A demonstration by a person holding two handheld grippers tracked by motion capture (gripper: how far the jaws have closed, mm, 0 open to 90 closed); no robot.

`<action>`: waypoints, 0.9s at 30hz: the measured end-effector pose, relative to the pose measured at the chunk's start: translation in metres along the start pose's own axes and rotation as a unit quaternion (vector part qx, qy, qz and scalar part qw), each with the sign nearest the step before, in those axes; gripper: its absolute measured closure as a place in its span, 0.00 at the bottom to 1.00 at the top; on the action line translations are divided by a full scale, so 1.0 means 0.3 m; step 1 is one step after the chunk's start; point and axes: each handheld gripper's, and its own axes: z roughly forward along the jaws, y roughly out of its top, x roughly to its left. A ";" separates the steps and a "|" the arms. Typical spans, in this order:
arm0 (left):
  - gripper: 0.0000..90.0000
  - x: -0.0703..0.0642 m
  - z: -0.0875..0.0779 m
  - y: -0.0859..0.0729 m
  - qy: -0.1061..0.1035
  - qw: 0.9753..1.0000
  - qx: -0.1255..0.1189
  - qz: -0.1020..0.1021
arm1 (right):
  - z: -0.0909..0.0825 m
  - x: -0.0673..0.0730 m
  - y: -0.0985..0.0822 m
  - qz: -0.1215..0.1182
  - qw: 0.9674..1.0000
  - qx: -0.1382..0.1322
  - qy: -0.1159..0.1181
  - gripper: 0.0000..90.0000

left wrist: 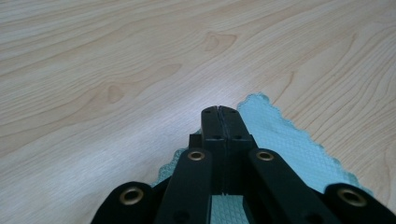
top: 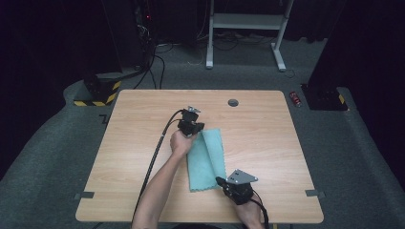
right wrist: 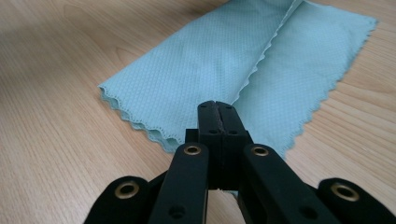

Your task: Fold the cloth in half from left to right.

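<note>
A folded teal cloth (top: 207, 160) was laid near the middle of the table (top: 267, 143). The left gripper (top: 197, 128) was held at the cloth's far left corner, the right gripper (top: 219, 181) at its near right corner. Both pairs of jaws were seen pressed together, with no cloth visibly gripped between them.

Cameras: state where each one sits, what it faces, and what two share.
High view: above the near side, facing down at the table; forearms and both hand-held grippers show.
Left gripper view: rides the left hand-held gripper, facing a cloth corner; shut jaws show.
Right gripper view: rides the right hand-held gripper, facing the folded cloth; shut jaws show.
Shared: the cloth.
</note>
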 end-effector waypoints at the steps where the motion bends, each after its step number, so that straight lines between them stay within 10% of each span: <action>1: 1.00 -0.008 0.007 0.003 -0.002 1.000 -0.001 0.001 | -0.005 -0.003 -0.004 0.003 1.000 0.001 -0.002 1.00; 27: 1.00 -0.106 0.128 0.045 -0.028 0.999 0.013 0.021 | -0.037 -0.016 -0.039 -0.003 0.999 0.023 -0.030 1.00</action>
